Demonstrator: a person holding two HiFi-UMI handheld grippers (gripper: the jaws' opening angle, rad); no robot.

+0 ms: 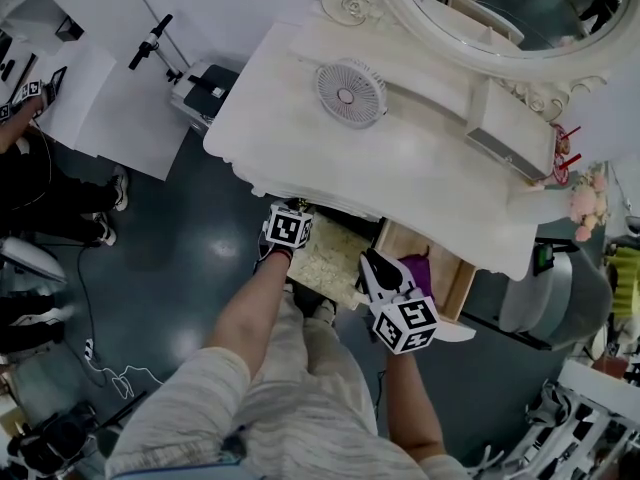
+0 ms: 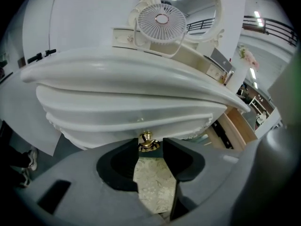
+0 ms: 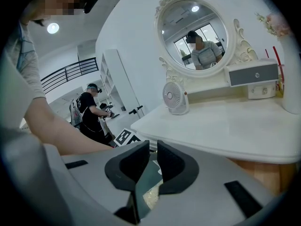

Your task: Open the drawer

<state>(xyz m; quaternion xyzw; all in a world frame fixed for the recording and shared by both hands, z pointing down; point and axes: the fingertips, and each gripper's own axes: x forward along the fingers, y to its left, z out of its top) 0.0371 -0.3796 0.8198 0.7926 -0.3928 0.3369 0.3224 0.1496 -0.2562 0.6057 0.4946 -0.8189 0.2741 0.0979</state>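
The white dressing table has a carved centre drawer front under its top, with a small gold knob on it. My left gripper points down at that front. Its jaws stand a little apart and the knob sits between the fingertips, with no clear press on it. In the head view the left gripper is at the table's front edge. My right gripper hangs lower right, over an open wooden drawer. Its jaws show a narrow gap with nothing in it.
A white desk fan and an oval mirror stand on the table, with a small grey-fronted drawer box. A patterned cream surface lies below the centre drawer. A purple thing lies in the wooden drawer. People stand at the left.
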